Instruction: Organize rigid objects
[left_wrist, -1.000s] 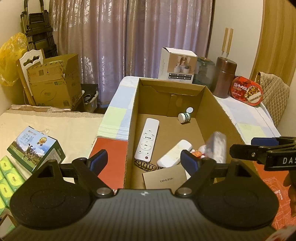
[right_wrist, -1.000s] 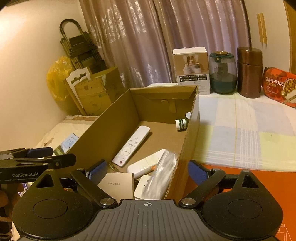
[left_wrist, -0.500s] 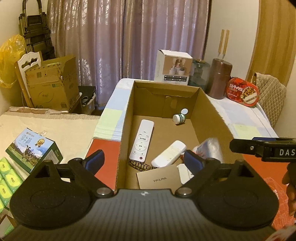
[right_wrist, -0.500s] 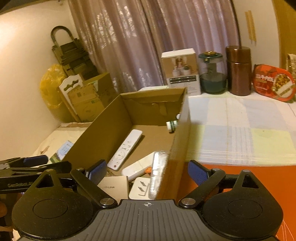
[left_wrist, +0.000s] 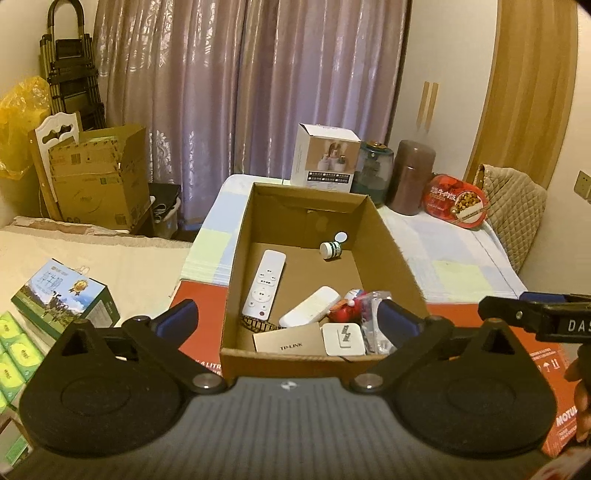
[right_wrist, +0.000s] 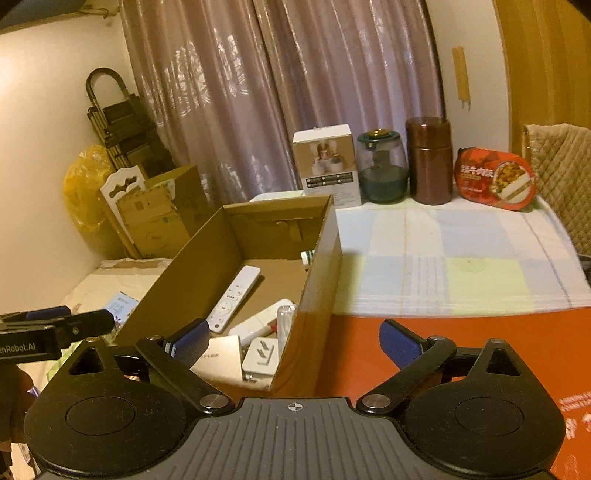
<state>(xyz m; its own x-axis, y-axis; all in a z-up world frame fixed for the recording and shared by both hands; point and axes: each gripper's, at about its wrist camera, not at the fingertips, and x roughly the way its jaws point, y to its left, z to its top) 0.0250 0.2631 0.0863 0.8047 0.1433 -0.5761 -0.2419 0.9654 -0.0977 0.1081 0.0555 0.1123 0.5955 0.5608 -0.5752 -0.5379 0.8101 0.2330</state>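
cardboard box (left_wrist: 388, 258) sits open on the red board (right_wrist: 480, 347) at the near edge of the checked cloth (right_wrist: 461, 258), and it now looks farther off and shows its whole near wall, where a second ago that wall was cut off in both wrist views. left gripper (left_wrist: 287, 317) has just been widening its jaws; they stand spread with nothing between them, short of the box's near wall. right gripper (right_wrist: 293, 338) has likewise just been opening, empty, beside the box's right wall. inside the box lie a long white remote (left_wrist: 264, 284) along the left wall, a small white bottle (left_wrist: 331, 249) with a green band near the far right corner, a rounded white plastic case (left_wrist: 309, 307), a flat beige card box printed "tp-link" (left_wrist: 290, 341), a white square plug adapter (left_wrist: 342, 339), a red toy (left_wrist: 345, 312) and a crinkled clear wrapper (left_wrist: 373, 325) at the near right corner. right tool's side reads "das"; the left one's reads "enrobot.ai". against the far edge stand a white carton (left_wrist: 325, 158), a glass jar (right_wrist: 382, 166), a brown cylinder (right_wrist: 430, 160) and a red oval food tub (right_wrist: 495, 179) with chinese lettering.
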